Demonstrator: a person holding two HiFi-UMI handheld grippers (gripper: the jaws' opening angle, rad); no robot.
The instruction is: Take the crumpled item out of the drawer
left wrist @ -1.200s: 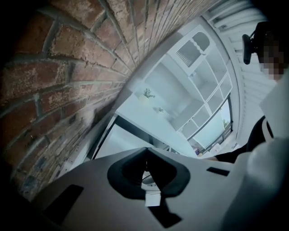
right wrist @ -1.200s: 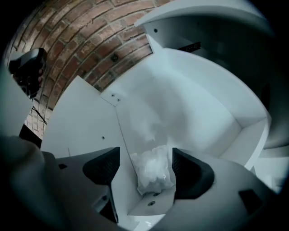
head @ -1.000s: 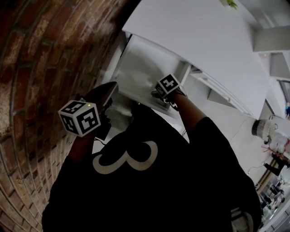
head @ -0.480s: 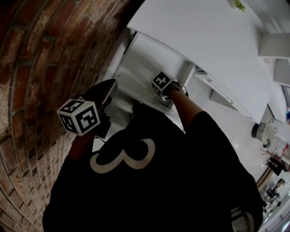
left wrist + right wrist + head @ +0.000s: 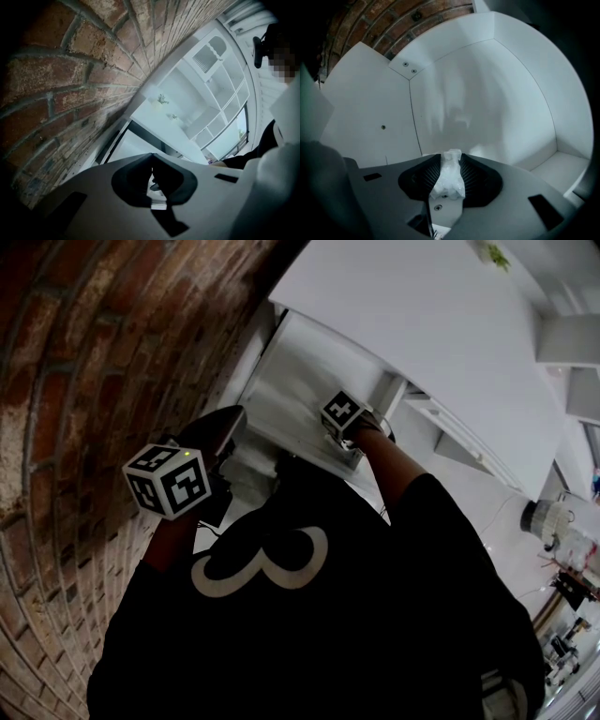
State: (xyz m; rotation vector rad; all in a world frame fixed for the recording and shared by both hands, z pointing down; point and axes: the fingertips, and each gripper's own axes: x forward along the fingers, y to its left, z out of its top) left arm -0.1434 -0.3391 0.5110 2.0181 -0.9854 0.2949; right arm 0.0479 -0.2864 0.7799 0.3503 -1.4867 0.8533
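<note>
The white drawer (image 5: pixel 281 381) stands pulled out below the cabinet top. The crumpled item (image 5: pixel 450 176), a wad of white translucent plastic, sits between the ribbed pads of my right gripper (image 5: pixel 450 164). Its jaws are closing and the pads press on the wad from both sides. The drawer's bare white walls (image 5: pixel 487 93) lie behind it. In the head view only the right gripper's marker cube (image 5: pixel 343 414) shows, low inside the drawer. My left gripper (image 5: pixel 152 157) is shut with nothing in it, held beside the brick wall left of the drawer, its cube (image 5: pixel 169 482) raised.
A brick wall (image 5: pixel 84 352) runs close along the drawer's left side. The white cabinet top (image 5: pixel 412 315) overhangs the drawer's far end. White shelves (image 5: pixel 211 103) stand beyond. The person's black shirt (image 5: pixel 309 615) hides the near part of the drawer.
The right gripper's cube has shifted a little to the left and turned inside the drawer. The left gripper has stayed in place.
</note>
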